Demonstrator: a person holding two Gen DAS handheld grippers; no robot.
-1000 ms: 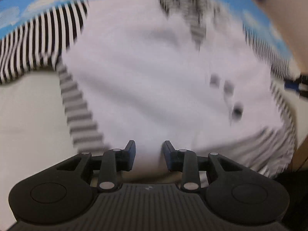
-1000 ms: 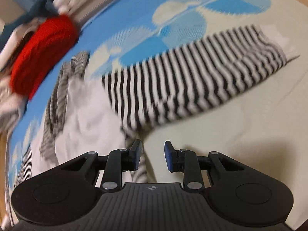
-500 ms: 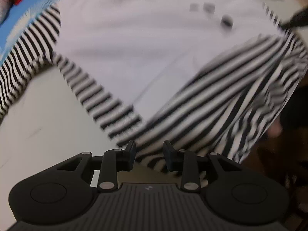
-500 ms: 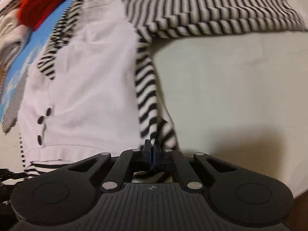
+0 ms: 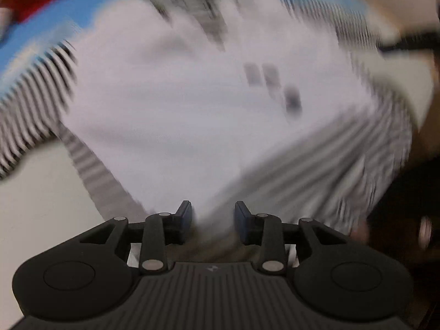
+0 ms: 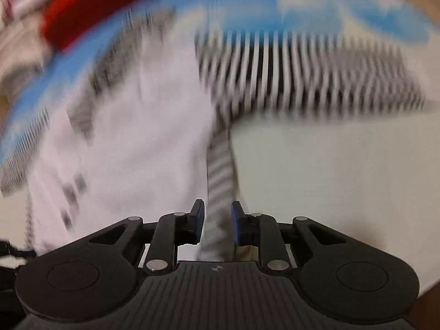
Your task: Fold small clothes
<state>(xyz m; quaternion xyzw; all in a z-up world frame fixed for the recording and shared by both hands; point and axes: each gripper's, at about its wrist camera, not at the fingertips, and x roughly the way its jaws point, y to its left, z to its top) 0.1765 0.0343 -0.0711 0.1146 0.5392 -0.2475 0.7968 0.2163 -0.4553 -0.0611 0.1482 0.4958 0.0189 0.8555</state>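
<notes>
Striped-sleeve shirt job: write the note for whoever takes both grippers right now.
Left gripper: open, hem of the shirt between its fingers, not pinched.
Right gripper: jaws have just been opening; the striped side edge lies between them, unpinched.
Shirt: flat, front up, on the bedsheet; right sleeve spread sideways.
Done: nothing folded yet, as far as the blurred pictures show.
Left: fold sleeves in, then the body.

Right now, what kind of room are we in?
Probably a bedroom: a small shirt lies on a soft cream and blue sheet, like a bed, with a red cloth piled beyond. Blur hides the rest.
</notes>
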